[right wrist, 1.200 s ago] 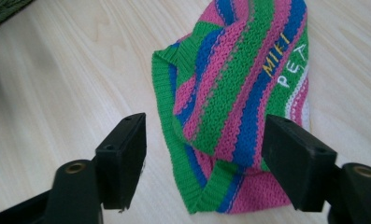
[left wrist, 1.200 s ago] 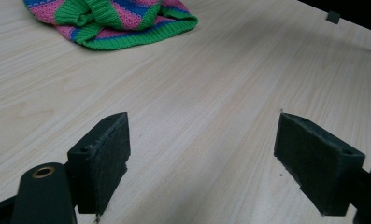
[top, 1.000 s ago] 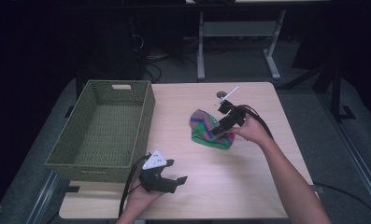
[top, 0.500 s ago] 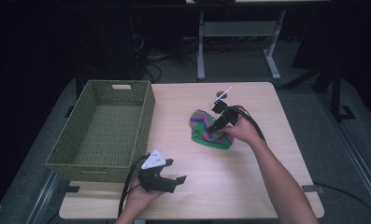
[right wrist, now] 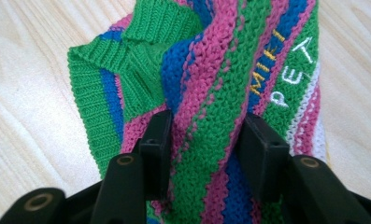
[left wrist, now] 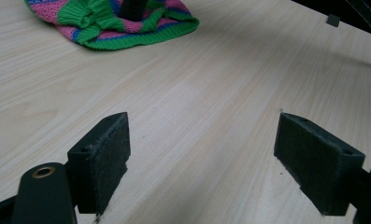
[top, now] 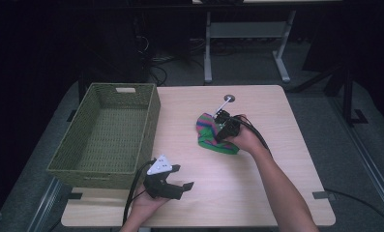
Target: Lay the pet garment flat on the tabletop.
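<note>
Knitted striped garment [right wrist: 230, 84] runs off the top and bottom edges in the right gripper view, its yellow and white lettering cut short and unreadable

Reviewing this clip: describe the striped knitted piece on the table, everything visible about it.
The knitted piece is a small, rumpled garment in pink, green and blue stripes with a white edge, ribbed green trim and stitched letters. It lies bunched on the wooden table, right of the basket. The right gripper has its jaws closed on a fold.
</note>
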A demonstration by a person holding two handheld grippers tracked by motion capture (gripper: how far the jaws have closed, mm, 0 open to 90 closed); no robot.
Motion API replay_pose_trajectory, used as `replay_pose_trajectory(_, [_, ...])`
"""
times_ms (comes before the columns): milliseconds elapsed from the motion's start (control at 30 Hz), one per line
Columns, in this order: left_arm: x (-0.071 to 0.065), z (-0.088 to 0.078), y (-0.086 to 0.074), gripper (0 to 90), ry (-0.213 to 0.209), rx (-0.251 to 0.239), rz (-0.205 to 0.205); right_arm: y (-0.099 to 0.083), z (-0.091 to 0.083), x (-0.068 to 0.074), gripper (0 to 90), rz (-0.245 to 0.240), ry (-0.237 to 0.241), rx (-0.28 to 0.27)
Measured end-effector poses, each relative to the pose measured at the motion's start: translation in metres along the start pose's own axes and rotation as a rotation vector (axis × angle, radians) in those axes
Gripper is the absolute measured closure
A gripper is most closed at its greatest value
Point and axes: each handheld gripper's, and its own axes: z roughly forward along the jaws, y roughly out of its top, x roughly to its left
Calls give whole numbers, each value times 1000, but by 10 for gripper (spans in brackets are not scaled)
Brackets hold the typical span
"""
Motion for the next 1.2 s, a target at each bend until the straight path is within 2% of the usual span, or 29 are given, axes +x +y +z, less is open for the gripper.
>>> replay_pose_trajectory(200, [-1,2,0,182,-4,6,2,0,-1,2,632,-4,-12,4])
replay_pose_trajectory(333, [0,2,0,183,-1,3,1,2,-1,8,687,-15,-37,18])
replay_pose_trajectory(533, [0,4,0,183,-2,12,3,2,-1,13,714,-27,-65,21])
replay_pose_trajectory(733, [-1,3,-1,183,1,8,-1,0,-2,8,735,15,-31,4])
replay_pose_trajectory(933, [1,1,0,183,5,4,1,0,-2,6,740,15,-17,0])
replay_pose_trajectory(1033, [2,0,0,183,4,0,-5,-1,-3,0,740,37,16,-9])
replay_pose_trajectory(1200, [3,-1,-1,183,7,-5,-9,-2,-7,-4,743,51,29,-15])
